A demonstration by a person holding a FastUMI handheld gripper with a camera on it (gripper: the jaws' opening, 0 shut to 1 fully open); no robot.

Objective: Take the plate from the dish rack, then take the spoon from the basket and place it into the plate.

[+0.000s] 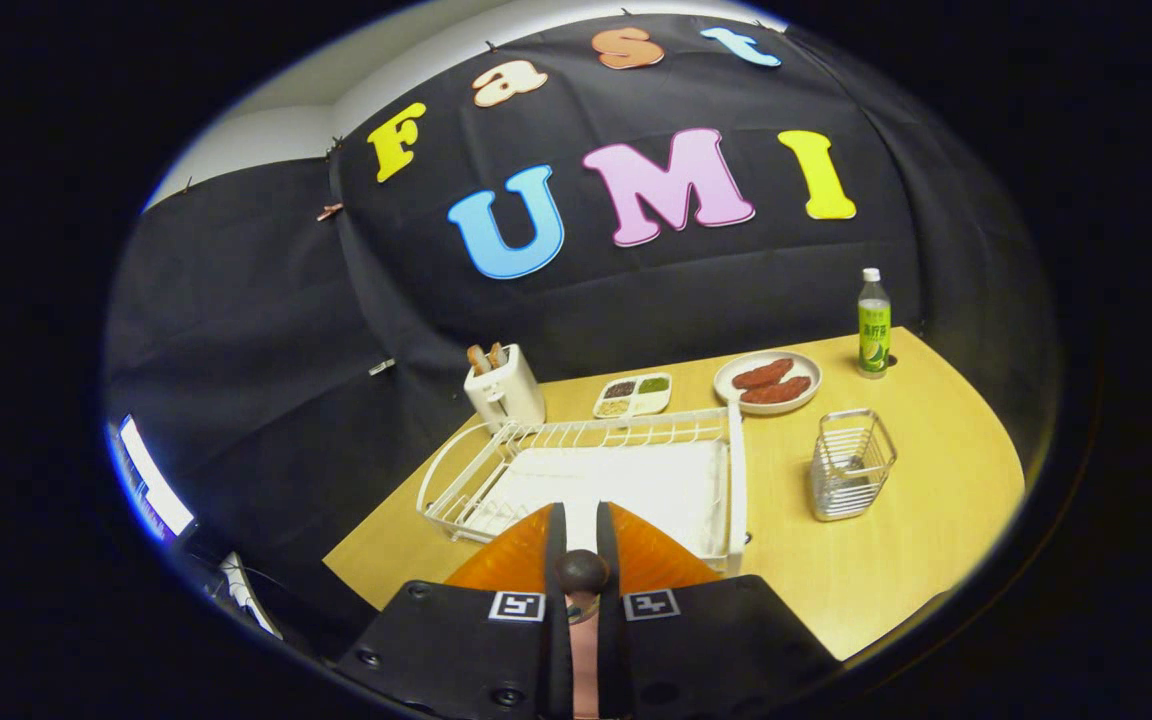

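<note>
Gripper view: hand-held gripper [581, 535] pinches an orange plate [511, 560] above the dish rack [736, 470]; bottle [873, 325] label unreadable.

White wire dish rack [496, 478]; shiny metal basket [850, 465]; matt wooden table [896, 560]

dish rack [626, 470] white | plate [536, 555] orange, ribbed | basket [851, 465] silver wire | table [886, 560] pale wood
</note>
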